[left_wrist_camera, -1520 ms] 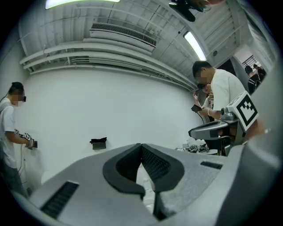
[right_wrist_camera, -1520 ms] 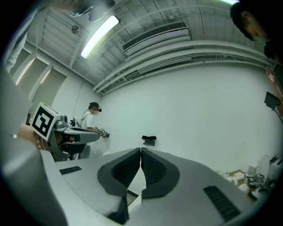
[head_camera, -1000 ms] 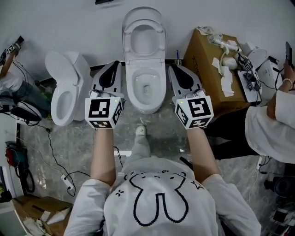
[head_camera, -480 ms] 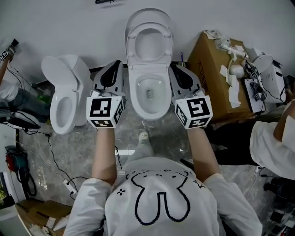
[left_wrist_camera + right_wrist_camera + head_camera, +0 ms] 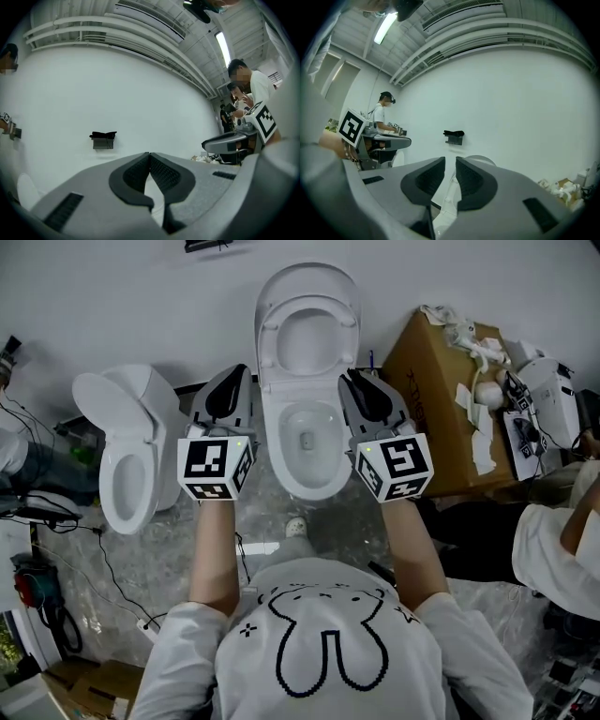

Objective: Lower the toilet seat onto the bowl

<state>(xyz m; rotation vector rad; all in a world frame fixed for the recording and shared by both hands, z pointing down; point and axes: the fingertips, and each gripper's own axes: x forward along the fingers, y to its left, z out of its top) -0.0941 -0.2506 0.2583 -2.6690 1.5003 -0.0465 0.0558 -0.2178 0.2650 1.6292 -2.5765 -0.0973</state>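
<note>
- A white oval toilet seat is being shown raised, standing up against the white wall behind a white glossy toilet bowl, whose opening is lying uncovered
- The toilet bowl is being flanked by two grey two-jaw tongs, both being held level by a person in a white shirt with a black rabbit outline
- The left gripper is being held just beside the bowl's left edge, with its black-and-white marker cube nearest the person
- In the left gripper view, the left gripper is being seen with its dark ribbed pads pressed together at the tips, and nothing is being gripped between them
- The right gripper is being held just beside the bowl's right edge, near the hinge end of the toilet seat, with its own marker cube nearest the person; whether it is touching the toilet cannot be told from the head view
- The jaws of the right gripper have just been opening: a narrow gap is being shown between the pads, nothing is being gripped, and the white toilet is being seen beyond the gap
- A second white toilet is being seen standing to the left on the speckled grey floor, with its seat also raised
- A brown cardboard box, strewn with white paper scraps, is being seen standing to the right of the bowl
- A small black bracket is being seen fixed to the wall
</note>
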